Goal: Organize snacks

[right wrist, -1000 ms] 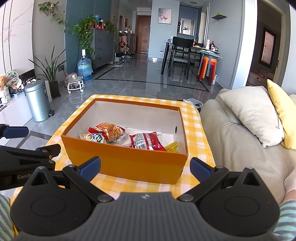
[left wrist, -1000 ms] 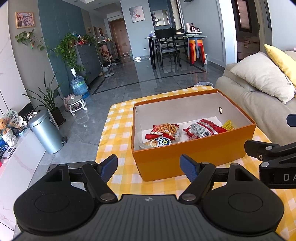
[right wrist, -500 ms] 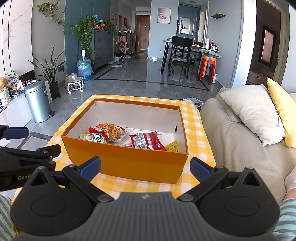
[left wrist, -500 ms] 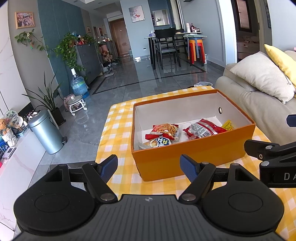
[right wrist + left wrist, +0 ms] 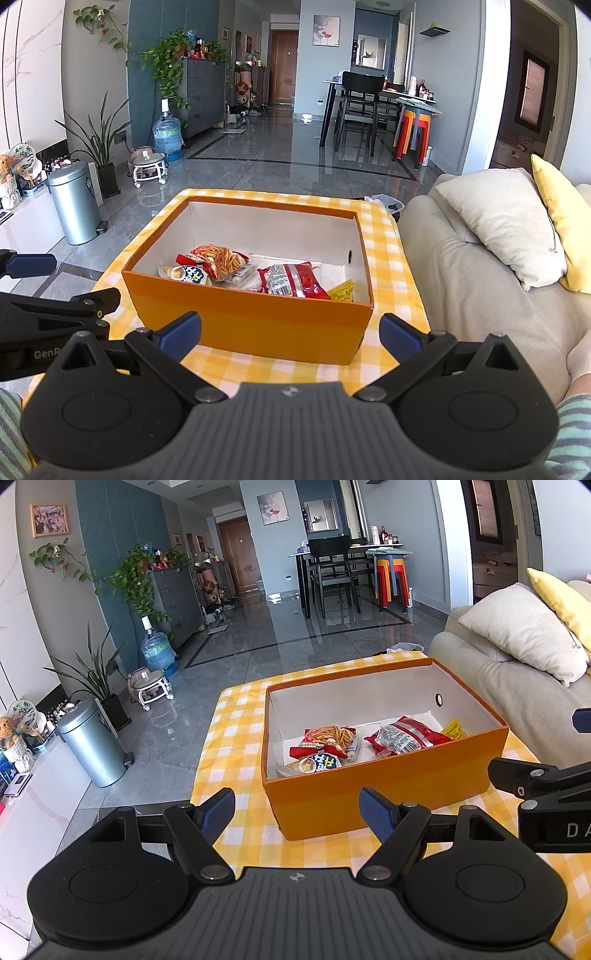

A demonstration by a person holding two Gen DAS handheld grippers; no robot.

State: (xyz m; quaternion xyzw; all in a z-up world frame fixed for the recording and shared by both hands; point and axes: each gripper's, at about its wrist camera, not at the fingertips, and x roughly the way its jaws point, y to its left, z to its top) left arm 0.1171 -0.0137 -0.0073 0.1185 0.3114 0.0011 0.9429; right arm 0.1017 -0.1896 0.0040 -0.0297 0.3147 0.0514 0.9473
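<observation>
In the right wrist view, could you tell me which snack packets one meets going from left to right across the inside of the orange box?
Blue-labelled round packet → red packet of fries-like sticks → red and silver packet → small yellow packet, all lying on the floor of the orange box.

From my feed I see a silver pedal bin point(image 5: 74, 203) on the grey tiled floor point(image 5: 280, 162), which I take as my landmark. Just behind the bin stands a potted plant point(image 5: 101, 147); farther back are a small wheeled stool point(image 5: 149, 166) and a blue water jug point(image 5: 168, 134). Well across the room from the bin stands a dining table point(image 5: 373, 88) with stacked orange stools point(image 5: 412, 133). On the side opposite the bin, a beige sofa point(image 5: 472, 295) carries a grey cushion point(image 5: 506, 225) and a yellow cushion point(image 5: 565, 221).
</observation>
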